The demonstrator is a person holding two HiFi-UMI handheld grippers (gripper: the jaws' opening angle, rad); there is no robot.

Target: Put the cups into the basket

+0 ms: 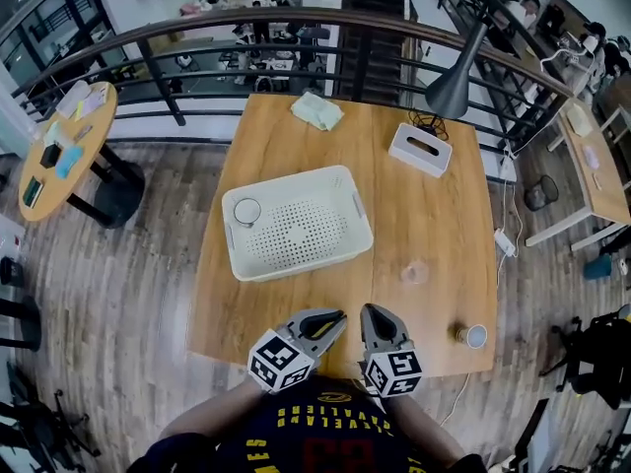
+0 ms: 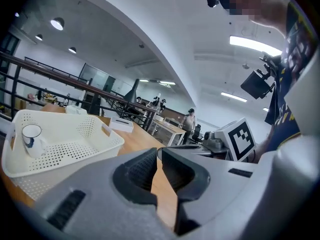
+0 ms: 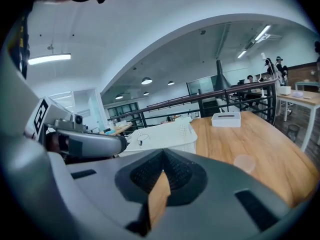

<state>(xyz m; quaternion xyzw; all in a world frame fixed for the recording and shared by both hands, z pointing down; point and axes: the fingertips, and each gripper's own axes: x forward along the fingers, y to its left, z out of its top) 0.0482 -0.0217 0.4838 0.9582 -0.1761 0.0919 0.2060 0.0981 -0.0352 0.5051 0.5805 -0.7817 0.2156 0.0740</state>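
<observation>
Both grippers shut, nothing held

Your left gripper [image 1: 333, 317] and right gripper [image 1: 373, 313] sit closed and empty. Open the right one wide for the clear cup [image 1: 414, 271] just ahead-right, grip gently, then carry it forward-left to the basket [image 1: 296, 233].

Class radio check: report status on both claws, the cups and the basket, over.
Status: left claw and right claw shut, empty. One cup in basket; clear cup and third cup out on table. Nothing blocks the way.

Right gripper [image 3: 162, 153] pointing across the tabletop [image 3: 235, 139]
Its fingers [image 3: 182, 173] are meeting, empty; a clear cup [image 3: 244, 162] is sitting right of the basket [image 3: 165, 133].
</observation>
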